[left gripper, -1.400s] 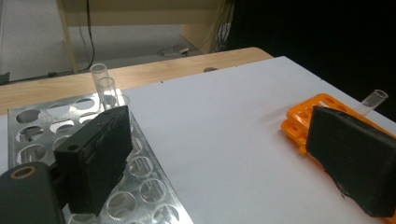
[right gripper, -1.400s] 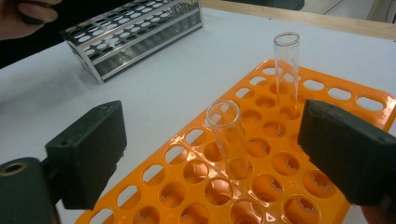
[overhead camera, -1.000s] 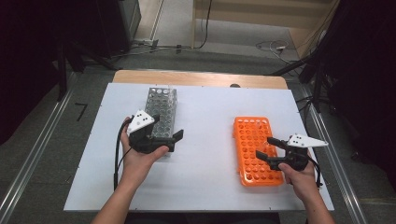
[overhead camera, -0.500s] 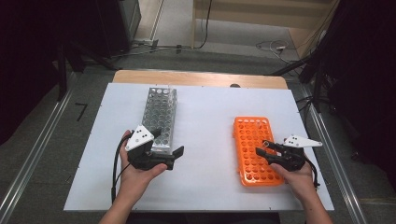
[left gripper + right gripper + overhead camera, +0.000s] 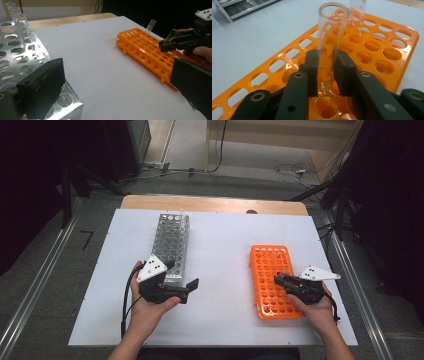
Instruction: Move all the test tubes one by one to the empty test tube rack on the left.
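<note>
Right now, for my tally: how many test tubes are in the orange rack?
2: one test tube the right gripper's jaws have just closed on, a second tube just beyond it. None seems hidden.

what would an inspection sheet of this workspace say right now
surface: white table top, bare between the racks
job's things: clear test tube upright in the orange rack; a second tube stands behind it; silver rack holds tubes at its far end
clutter: nothing seen
grippers: right gripper has just closed on the test tube; left gripper open, beside the silver rack
cables: black cable trails from the left gripper
surroundings: grey floor, wires beyond the table
</note>
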Action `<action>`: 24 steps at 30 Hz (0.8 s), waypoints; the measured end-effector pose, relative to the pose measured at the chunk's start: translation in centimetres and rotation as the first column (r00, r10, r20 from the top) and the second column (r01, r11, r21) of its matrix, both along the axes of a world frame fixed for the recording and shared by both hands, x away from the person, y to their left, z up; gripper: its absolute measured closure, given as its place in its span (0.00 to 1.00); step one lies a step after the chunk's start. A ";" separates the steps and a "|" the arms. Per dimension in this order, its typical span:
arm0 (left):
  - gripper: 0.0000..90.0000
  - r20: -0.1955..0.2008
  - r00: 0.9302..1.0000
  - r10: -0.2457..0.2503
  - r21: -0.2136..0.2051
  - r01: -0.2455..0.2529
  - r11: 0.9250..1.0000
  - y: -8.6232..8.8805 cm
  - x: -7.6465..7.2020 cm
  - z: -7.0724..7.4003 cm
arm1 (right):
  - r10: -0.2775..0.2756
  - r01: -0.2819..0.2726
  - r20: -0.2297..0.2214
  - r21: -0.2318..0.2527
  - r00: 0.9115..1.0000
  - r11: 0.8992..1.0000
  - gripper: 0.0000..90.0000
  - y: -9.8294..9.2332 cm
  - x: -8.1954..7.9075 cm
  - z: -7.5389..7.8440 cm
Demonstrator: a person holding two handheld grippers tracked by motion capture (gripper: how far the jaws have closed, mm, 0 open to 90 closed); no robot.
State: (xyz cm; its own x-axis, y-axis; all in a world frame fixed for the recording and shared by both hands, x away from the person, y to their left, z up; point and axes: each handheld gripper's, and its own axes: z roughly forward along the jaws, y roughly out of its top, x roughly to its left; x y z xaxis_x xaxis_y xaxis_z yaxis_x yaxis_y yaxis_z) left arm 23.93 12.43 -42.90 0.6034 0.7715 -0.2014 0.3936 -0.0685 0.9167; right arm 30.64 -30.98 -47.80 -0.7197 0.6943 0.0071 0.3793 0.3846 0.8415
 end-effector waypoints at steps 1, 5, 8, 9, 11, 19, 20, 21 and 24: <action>0.00 0.000 1.000 0.000 0.001 0.000 1.000 0.0 0.0 0.0 | 0.004 -0.004 0.003 -0.003 1.000 1.000 0.82 0.0 0.0 0.0; 0.00 0.005 1.000 -0.004 -0.003 0.004 1.000 0.1 0.0 0.0 | -0.001 0.001 -0.006 0.007 1.000 1.000 0.82 0.0 0.0 0.0; 0.00 0.009 1.000 -0.010 0.002 0.010 1.000 0.0 -0.1 -0.1 | 0.002 -0.002 -0.010 0.010 1.000 1.000 0.82 0.0 0.1 0.0; 0.00 0.010 1.000 -0.012 0.005 0.012 1.000 -0.1 -0.1 -0.1 | 0.004 -0.004 -0.012 0.009 1.000 1.000 0.82 0.0 0.1 0.1; 0.00 0.011 1.000 -0.017 0.006 0.017 1.000 -0.1 -0.1 -0.1 | 0.001 -0.001 -0.019 0.009 1.000 1.000 0.82 0.0 0.1 0.2; 0.00 0.027 0.998 -0.052 -0.010 0.053 0.999 0.0 -0.3 0.0 | -0.015 0.015 -0.013 0.016 1.000 1.000 0.82 0.0 -0.1 1.0; 0.00 0.027 0.998 -0.057 -0.010 0.057 0.998 0.0 -0.3 0.0 | -0.018 0.018 -0.009 0.015 1.000 1.000 0.82 0.0 -0.1 1.1; 0.00 0.029 0.998 -0.059 -0.007 0.059 0.998 0.0 -0.3 0.0 | -0.021 0.021 -0.008 0.018 1.000 1.000 0.82 0.0 -0.2 1.2; 0.00 0.028 0.998 -0.060 -0.006 0.060 0.998 0.0 -0.3 0.0 | -0.024 0.024 -0.003 0.030 1.000 0.999 0.82 -0.2 -0.3 1.7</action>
